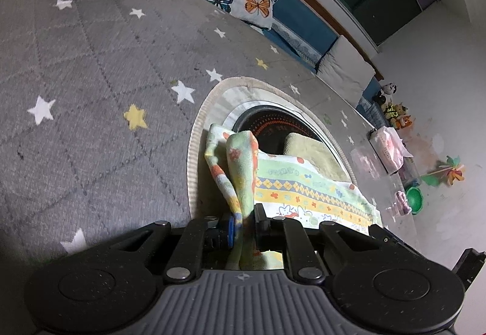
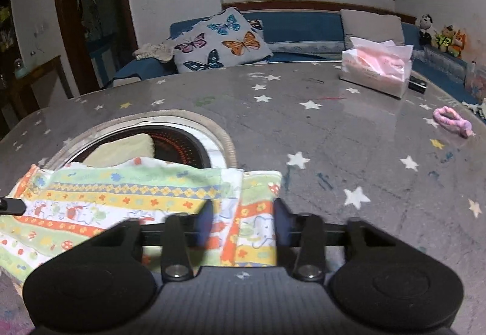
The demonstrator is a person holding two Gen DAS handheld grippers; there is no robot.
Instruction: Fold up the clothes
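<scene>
Left tongs (image 1: 244, 221) clenched on striped garment (image 1: 309, 186); right tongs (image 2: 241, 221) released; print lettering unreadable, possibly blurred.

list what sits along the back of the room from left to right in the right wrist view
dark wooden doorway → butterfly-print cushion → plain beige cushion → row of small plush toys

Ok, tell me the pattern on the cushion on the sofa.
Colourful butterflies on a pale ground; the cushion shows best in the right wrist view.
</scene>
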